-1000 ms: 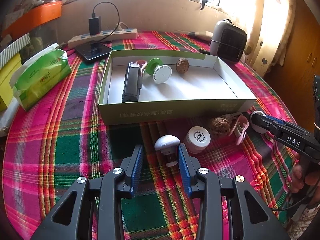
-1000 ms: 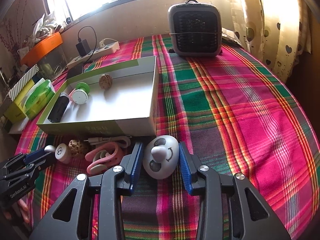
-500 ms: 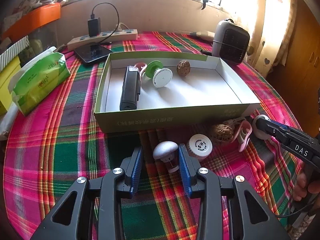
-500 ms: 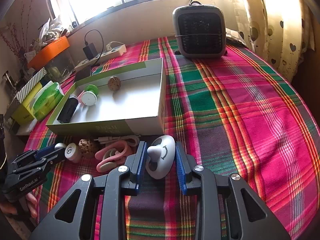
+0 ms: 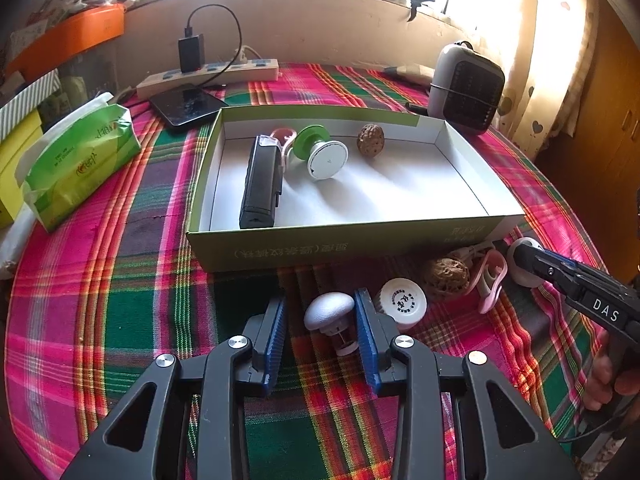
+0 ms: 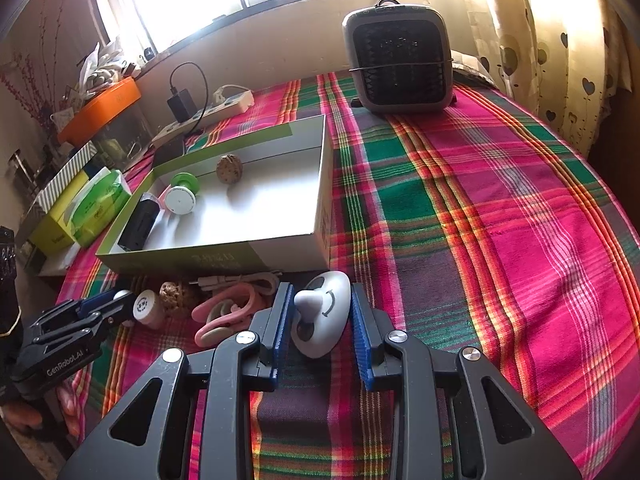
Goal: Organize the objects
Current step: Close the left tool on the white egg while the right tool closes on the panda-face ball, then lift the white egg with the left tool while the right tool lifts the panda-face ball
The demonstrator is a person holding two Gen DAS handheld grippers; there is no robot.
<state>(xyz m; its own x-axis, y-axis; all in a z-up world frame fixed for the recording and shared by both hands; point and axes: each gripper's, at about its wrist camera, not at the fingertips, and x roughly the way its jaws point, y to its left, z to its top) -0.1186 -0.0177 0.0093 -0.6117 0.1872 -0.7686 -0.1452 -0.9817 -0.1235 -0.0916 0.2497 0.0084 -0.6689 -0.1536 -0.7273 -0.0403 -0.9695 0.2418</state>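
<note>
A green-sided box (image 5: 280, 250) holds a black device (image 5: 260, 182), a green-and-white spool (image 5: 322, 156) and a walnut (image 5: 370, 140). My left gripper (image 5: 320, 322) is shut on a grey mushroom-shaped knob (image 5: 329, 307), lifted just above the cloth in front of the box. My right gripper (image 6: 318, 320) is shut on a white oval gadget (image 6: 322, 312). A white cap (image 5: 402, 304), a second walnut (image 5: 446, 278) and pink clips (image 5: 490, 276) lie between the grippers. The box also shows in the right wrist view (image 6: 224, 258).
A tissue pack (image 5: 80, 160) and yellow box lie left. A phone (image 5: 186, 106) and power strip (image 5: 208, 76) sit behind the box. A grey fan heater (image 6: 400, 60) stands at the back right. A plaid cloth (image 6: 500, 220) covers the round table.
The left gripper closed on the grey knob and raised it slightly. The right gripper closed on the white gadget and lifted and tilted it.
</note>
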